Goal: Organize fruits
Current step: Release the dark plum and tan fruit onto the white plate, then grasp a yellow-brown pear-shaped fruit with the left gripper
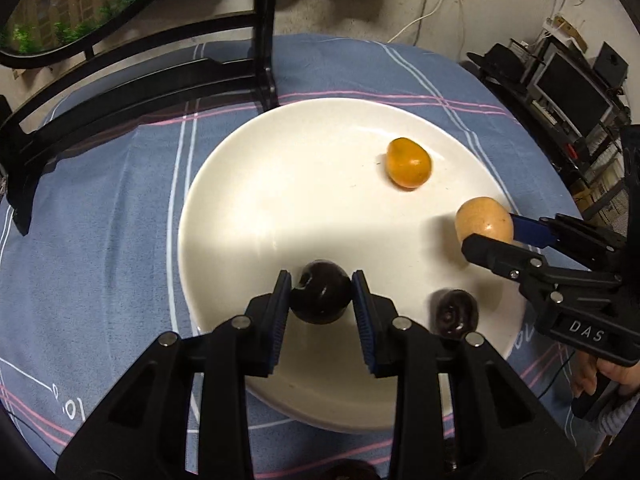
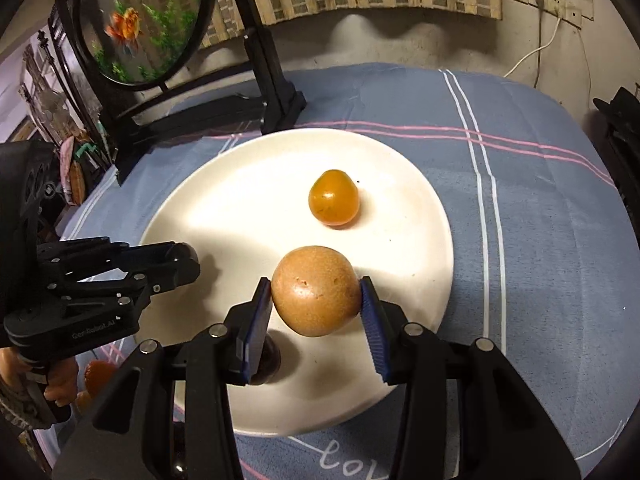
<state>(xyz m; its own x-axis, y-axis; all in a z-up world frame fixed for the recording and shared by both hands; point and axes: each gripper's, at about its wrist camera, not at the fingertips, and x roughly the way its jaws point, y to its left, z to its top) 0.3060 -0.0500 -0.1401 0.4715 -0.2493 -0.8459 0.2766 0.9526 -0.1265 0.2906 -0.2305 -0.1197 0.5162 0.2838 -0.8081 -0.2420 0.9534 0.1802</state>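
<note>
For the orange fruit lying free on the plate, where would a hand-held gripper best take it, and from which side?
Probably across the orange fruit's wider lower body, coming down from above: it lies alone on the white plate, well apart from the other fruit, and narrows toward one end, where pads might slip.

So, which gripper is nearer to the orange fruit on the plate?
Right. The right gripper, holding the tan fruit, is just in front of the orange fruit; the left gripper sits farther away, at the plate's near edge.
</note>
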